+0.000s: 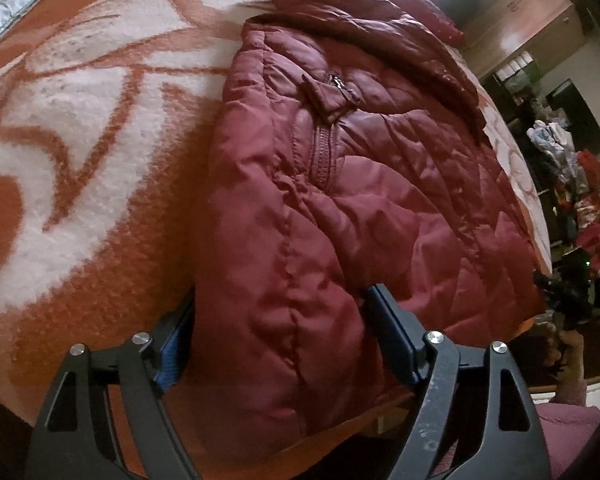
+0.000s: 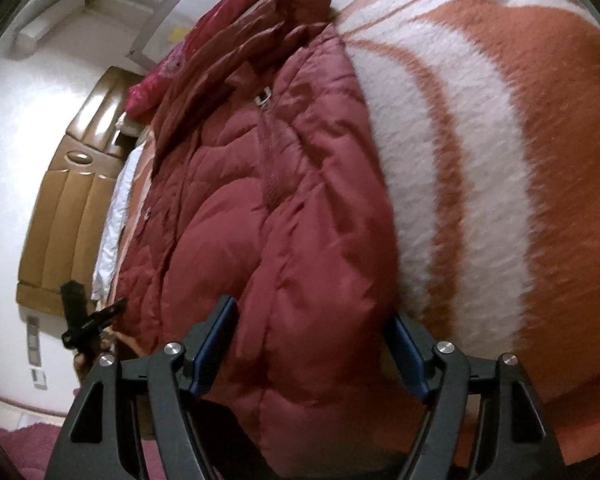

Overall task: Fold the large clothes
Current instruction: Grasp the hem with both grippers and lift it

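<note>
Jaws, left gripper (image 1: 280, 344): wide apart, straddling near edge of dark red quilted puffer jacket (image 1: 360, 184), which lies folded on orange-and-white patterned fleece blanket (image 1: 80, 160) over bed | right gripper (image 2: 312, 344): jaws apart likewise, jacket's padded edge between them, grip unclear.

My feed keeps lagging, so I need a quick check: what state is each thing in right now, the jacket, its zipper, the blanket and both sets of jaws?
Jacket: lying on the bed, sides folded in, near end bulging between both sets of jaws.
Zipper: closed along the visible stretch.
Blanket: spread flat under the jacket.
Left gripper: jaws wide, straddling the jacket's near end; grip unclear.
Right gripper: jaws wide, straddling the same end; grip unclear.
</note>
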A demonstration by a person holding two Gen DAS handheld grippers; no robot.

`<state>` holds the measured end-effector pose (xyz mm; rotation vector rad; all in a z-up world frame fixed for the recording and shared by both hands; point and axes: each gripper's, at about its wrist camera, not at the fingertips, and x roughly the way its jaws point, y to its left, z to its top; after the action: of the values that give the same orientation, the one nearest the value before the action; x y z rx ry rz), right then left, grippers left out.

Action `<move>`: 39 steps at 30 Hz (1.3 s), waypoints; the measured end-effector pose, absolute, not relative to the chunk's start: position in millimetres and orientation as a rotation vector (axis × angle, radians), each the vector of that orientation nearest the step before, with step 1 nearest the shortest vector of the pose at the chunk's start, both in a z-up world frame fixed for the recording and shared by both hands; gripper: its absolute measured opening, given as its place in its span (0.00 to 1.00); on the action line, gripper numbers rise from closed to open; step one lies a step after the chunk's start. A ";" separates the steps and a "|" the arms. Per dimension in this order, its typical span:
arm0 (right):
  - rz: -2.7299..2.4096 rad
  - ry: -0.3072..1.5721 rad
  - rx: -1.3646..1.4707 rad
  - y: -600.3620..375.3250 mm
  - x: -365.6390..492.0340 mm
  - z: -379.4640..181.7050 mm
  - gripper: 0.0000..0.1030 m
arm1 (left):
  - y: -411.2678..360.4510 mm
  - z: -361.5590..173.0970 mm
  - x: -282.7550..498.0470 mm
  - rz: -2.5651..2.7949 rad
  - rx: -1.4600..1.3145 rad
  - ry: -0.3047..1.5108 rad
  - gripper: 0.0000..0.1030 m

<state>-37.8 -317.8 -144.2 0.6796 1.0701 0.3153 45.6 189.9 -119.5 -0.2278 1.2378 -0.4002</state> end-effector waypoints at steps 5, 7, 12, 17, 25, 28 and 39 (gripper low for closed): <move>0.354 1.067 0.655 -307.5 -38.6 -148.1 0.60 | 181.5 -120.6 44.3 -0.449 -0.226 1.228 0.76; 0.372 1.072 0.657 -304.4 -37.7 -149.0 0.45 | 177.0 -119.6 42.8 -0.473 -0.217 1.221 0.58; 0.424 1.056 0.644 -299.7 -35.3 -140.9 0.23 | 164.7 -106.9 34.8 -0.513 -0.171 1.179 0.24; 0.457 1.026 0.649 -305.6 -38.0 -131.6 0.20 | 149.1 -84.8 20.1 -0.539 -0.083 1.109 0.18; 0.520 0.932 0.679 -314.9 -38.4 -104.3 0.19 | 155.6 -54.5 26.4 -0.563 -0.130 1.051 0.17; 0.543 0.897 0.668 -312.7 -35.8 -89.9 0.18 | 157.9 -41.4 26.5 -0.563 -0.147 1.018 0.16; 0.560 0.714 0.697 -327.4 -9.4 -41.5 0.18 | 158.9 3.8 61.8 -0.566 -0.207 0.875 0.15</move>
<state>-9.4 -327.4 -41.5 0.6965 0.7144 0.5600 61.8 158.9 3.8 -0.2067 0.8754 -0.5656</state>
